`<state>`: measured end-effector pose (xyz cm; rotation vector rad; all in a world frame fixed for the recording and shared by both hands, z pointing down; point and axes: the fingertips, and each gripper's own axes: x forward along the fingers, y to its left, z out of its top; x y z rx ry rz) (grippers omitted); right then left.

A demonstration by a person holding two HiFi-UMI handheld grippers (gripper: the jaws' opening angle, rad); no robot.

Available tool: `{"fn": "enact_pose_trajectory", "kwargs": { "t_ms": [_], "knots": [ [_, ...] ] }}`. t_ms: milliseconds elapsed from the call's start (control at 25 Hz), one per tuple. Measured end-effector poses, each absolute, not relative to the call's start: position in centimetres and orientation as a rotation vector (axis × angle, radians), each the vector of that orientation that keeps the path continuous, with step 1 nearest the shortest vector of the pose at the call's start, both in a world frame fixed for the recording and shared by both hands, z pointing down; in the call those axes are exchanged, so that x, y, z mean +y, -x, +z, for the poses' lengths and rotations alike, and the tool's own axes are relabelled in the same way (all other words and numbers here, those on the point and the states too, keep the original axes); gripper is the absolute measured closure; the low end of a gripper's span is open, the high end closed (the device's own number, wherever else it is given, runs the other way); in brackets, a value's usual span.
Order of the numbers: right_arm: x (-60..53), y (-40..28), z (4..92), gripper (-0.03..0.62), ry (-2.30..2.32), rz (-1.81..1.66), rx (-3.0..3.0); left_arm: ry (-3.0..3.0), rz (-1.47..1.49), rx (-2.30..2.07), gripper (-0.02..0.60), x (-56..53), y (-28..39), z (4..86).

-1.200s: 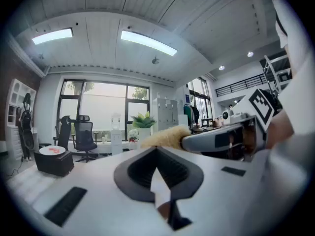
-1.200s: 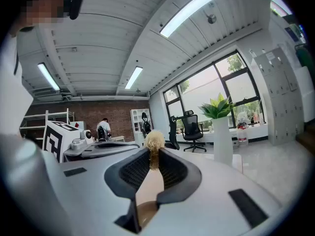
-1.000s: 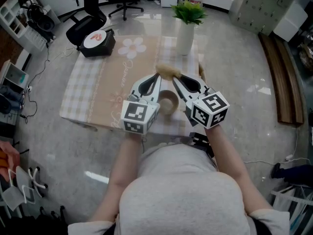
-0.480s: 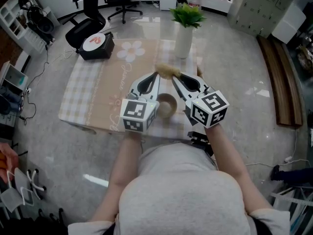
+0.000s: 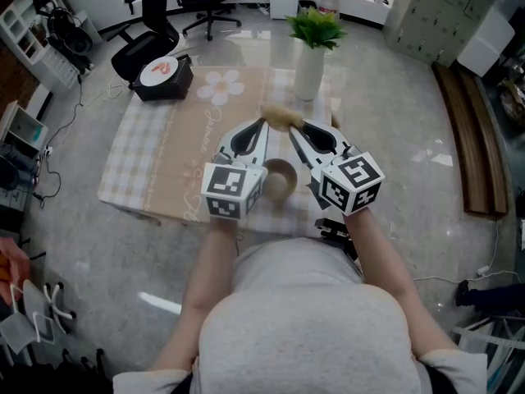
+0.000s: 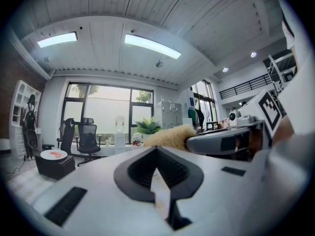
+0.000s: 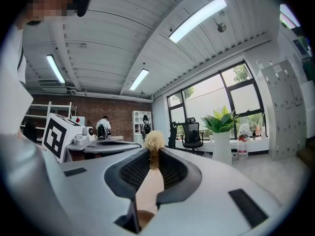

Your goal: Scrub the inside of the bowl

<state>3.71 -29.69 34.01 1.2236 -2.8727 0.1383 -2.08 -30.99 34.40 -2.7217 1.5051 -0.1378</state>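
Note:
A small tan bowl (image 5: 280, 176) stands on the checked tablecloth (image 5: 156, 154), below and between my two grippers. Both are held level above the table. My right gripper (image 5: 294, 129) (image 7: 151, 154) is shut on a wooden brush; its handle runs between the jaws and its pale bristle head (image 5: 282, 119) (image 7: 154, 141) sticks out past the tips. My left gripper (image 5: 263, 125) (image 6: 157, 149) is shut with nothing seen between its jaws, its tip right beside the bristle head (image 6: 168, 136). Neither gripper touches the bowl.
A white vase with a green plant (image 5: 311, 58) stands at the table's far edge. A black box with a white disc on top (image 5: 162, 71) sits at the far left corner. Office chairs (image 5: 154, 25) stand beyond, and a wooden bench (image 5: 474, 138) lies to the right.

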Motion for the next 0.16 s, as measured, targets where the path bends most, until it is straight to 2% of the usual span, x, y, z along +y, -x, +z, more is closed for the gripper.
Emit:
{"fn": "enact_pose_trajectory", "kwargs": {
  "t_ms": [160],
  "knots": [
    [-29.83, -3.56, 33.88, 0.536, -1.226, 0.121, -2.878, 2.717, -0.128, 1.515, 0.571, -31.16, 2.28, 34.32]
  ]
}}
